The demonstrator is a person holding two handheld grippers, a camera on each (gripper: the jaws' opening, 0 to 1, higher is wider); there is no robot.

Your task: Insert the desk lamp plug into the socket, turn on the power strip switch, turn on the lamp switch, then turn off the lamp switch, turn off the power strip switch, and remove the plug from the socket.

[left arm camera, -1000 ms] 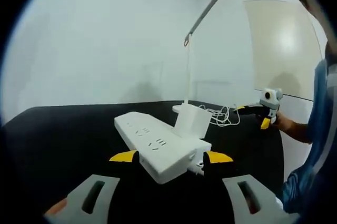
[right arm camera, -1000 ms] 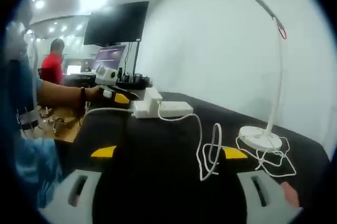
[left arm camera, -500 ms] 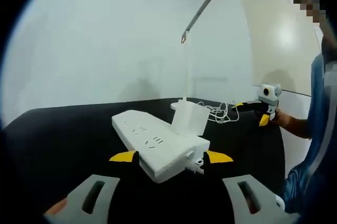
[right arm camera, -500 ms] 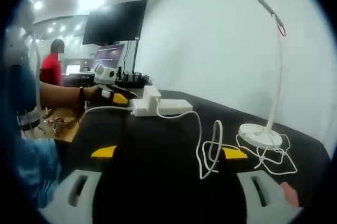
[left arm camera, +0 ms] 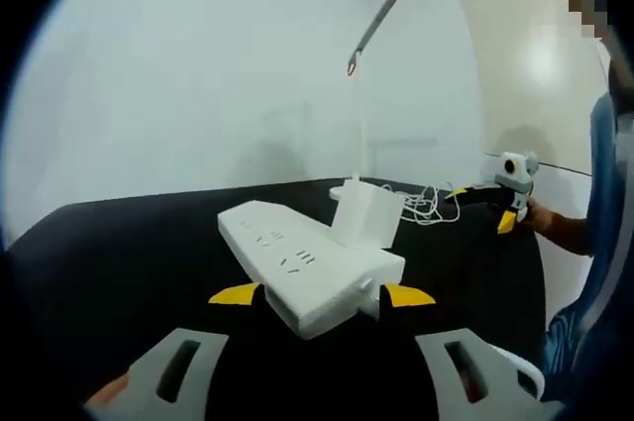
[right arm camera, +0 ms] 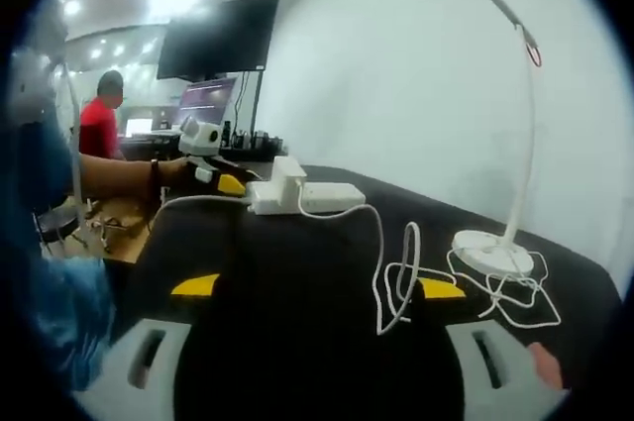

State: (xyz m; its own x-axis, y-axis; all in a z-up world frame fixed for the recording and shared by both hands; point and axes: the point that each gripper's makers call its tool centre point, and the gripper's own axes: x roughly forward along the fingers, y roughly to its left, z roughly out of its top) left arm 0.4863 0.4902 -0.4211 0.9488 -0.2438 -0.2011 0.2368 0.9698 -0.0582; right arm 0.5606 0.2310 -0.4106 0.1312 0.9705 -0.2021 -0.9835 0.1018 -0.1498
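Between frames the power strip [left arm camera: 309, 267] shifts slightly; it lies between the left hand-held gripper's [left arm camera: 322, 294] wide-open jaws, long axis toward 11 o'clock, plug [left arm camera: 367, 218] seated. Right hand-held gripper [right arm camera: 317, 287], also wide and empty, sits well apart from the strip on the surface [left arm camera: 119, 253].

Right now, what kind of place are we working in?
Probably an office or lab workspace: a black table set against a plain white wall, with a wall-mounted dark monitor, a desk with a lit screen, and a person in red behind.

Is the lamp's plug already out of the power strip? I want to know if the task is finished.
No: in the left gripper view the white plug sits on the power strip.
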